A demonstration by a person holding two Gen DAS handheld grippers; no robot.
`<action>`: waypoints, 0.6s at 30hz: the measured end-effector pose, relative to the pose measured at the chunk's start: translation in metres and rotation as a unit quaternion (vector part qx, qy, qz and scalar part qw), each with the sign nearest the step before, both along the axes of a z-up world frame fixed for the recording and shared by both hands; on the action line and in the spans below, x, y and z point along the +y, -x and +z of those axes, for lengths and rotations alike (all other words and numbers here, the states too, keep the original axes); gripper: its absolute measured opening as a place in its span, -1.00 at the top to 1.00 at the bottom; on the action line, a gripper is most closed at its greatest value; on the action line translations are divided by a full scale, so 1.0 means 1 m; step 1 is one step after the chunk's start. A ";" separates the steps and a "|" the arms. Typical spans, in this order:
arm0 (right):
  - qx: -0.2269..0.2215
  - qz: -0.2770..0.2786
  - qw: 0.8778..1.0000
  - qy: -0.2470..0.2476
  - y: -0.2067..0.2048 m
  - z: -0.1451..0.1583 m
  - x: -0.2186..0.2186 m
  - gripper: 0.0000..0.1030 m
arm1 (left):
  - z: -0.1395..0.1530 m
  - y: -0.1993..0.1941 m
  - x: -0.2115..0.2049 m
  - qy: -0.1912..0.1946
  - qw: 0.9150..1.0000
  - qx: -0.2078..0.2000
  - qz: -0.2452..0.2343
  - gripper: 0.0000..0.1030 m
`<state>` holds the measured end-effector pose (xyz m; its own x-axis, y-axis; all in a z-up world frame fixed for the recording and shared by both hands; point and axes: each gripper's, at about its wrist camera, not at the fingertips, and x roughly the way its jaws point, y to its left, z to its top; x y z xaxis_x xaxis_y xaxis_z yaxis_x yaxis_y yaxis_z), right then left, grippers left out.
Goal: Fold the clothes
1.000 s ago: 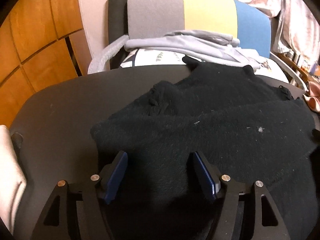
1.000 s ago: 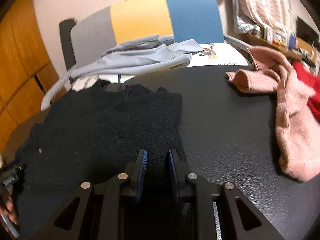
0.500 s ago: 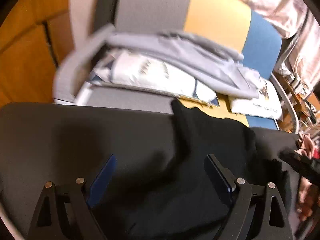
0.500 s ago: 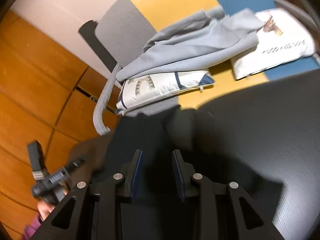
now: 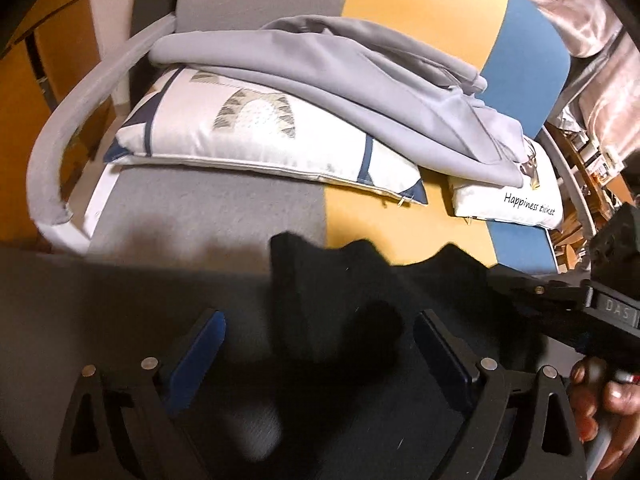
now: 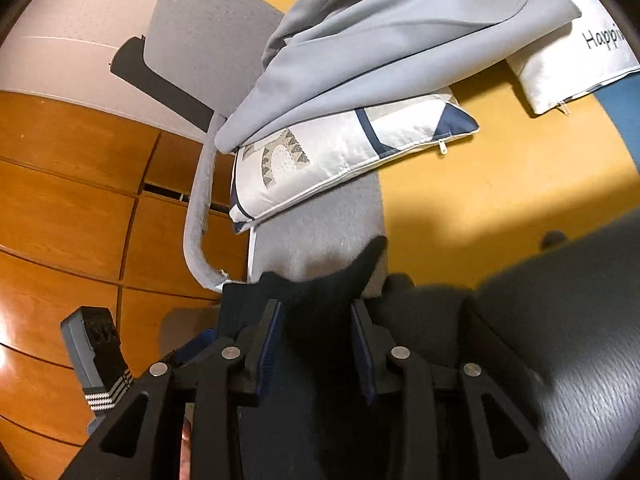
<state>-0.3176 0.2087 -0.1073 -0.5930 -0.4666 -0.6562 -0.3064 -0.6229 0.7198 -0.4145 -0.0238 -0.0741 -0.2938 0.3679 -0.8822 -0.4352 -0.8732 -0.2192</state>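
Upholstery fills the far half of both views: a wide chair banded in grey, yellow and blue fabric [image 5: 372,216], carrying a white printed cushion with navy corners [image 5: 256,136] and, draped over it toward one o'clock, a limp pale grey sweatshirt [image 5: 360,80], parked there, I judge, to keep the work surface free. Nearer lies the dark leather-grained tabletop [image 6: 560,320], and on it the black fuzzy knit garment [image 5: 340,300], bunched and lifted at the table's far edge so that peaks of it stand against the seat at twelve o'clock. The right gripper [image 6: 318,344] has its blue-padded fingers part closed with a raised ridge of the black knit between them; they look to be pinching it, though black on black leaves the contact hard to confirm. The left gripper [image 5: 320,354] is spread wide, its pads either side of the cloth and holding nothing, seemingly poised to take a second hold so the fabric can be carried over evenly. At three o'clock in the left view a person's hand [image 5: 600,392] grips the other tool's handle.
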 end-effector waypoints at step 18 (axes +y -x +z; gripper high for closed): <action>0.115 0.021 0.993 -0.030 -0.121 0.087 -0.039 0.92 | 0.082 -0.084 -0.080 -0.222 0.975 0.027 -0.011 0.75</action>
